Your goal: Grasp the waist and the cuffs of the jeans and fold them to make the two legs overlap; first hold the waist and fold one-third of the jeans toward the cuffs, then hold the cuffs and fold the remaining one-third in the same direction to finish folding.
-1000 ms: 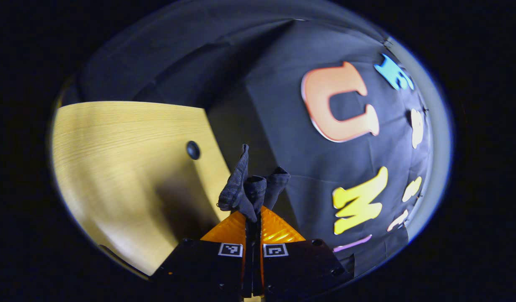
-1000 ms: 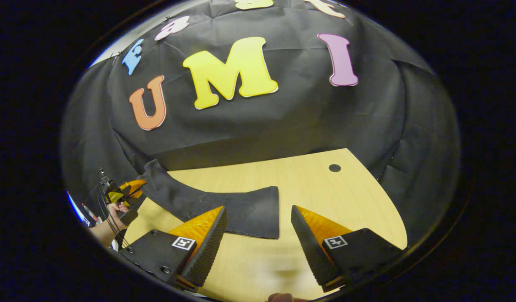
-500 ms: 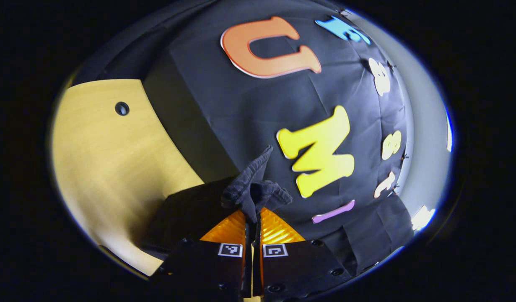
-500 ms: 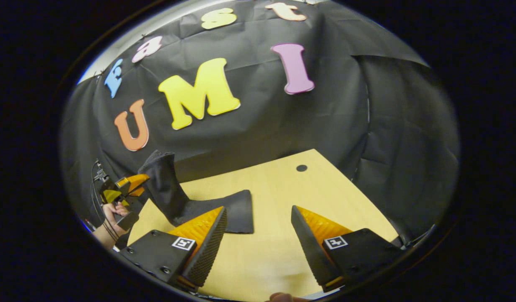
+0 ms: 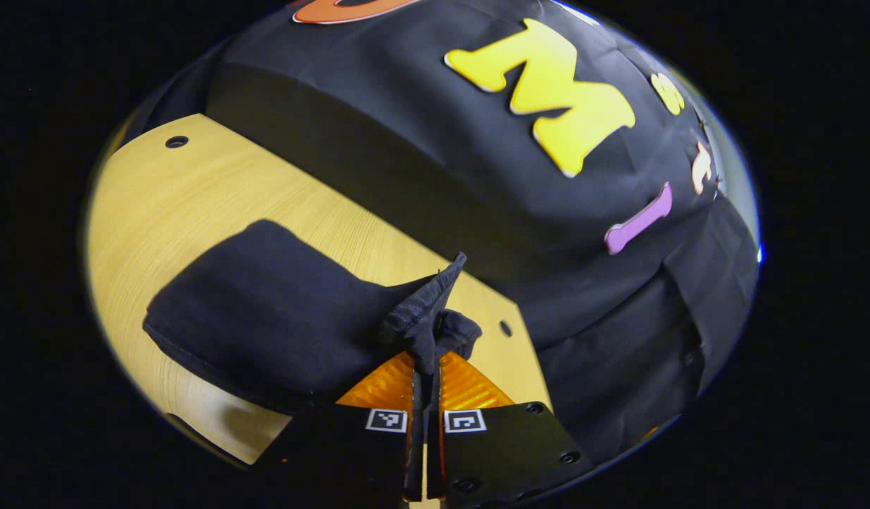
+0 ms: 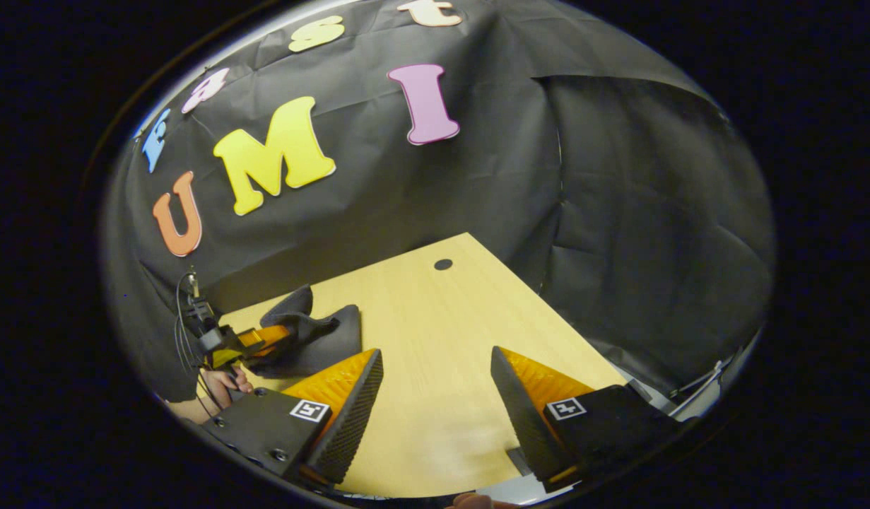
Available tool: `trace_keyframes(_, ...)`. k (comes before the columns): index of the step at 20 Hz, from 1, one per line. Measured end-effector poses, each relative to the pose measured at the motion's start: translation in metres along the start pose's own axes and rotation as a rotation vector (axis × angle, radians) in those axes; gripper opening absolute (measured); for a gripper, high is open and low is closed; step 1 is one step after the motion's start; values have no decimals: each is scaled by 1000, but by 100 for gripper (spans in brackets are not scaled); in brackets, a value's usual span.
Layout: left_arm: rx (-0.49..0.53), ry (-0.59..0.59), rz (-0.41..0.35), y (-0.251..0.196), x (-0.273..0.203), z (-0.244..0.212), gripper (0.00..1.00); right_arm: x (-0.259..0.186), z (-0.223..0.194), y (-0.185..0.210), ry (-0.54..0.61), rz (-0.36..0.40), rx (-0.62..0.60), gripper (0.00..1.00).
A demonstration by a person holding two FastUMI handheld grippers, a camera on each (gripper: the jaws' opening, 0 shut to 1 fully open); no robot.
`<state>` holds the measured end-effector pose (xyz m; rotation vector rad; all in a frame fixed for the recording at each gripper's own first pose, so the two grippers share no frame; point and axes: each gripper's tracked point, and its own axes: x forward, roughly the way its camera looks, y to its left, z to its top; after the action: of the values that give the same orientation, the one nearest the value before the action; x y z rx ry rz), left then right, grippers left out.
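Left gripper (image 5: 426,367) is clamped on a bunched end of the jeans (image 5: 265,311), carried over the folded stack on the table (image 5: 194,191). Right gripper (image 6: 435,396) stands wide and empty above bare tabletop. Risk: releasing off-centre would leave the fold skewed, since nothing pins the stack.

Markers on left gripper (image 5: 425,367): two small square code patterns (image 5: 386,420), one on each finger's base; they carry no letters or numbers.
Markers on right gripper (image 6: 435,396): the same kind of square code patterns (image 6: 309,410), one on each side.
Jeans (image 5: 265,311): no readable label.
Table (image 5: 194,191): no readable print.
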<state>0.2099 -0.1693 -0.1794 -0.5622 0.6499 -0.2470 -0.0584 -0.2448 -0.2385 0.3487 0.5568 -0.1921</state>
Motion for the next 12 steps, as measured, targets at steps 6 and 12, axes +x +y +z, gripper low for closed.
trace_keyframes(6,151,60,71,2,19,3,53,19,-16,15,49,38,-9,92)
trace_keyframes(12,241,47,96,-16,15,2,85,20,-11,33,42,85,-40,93)
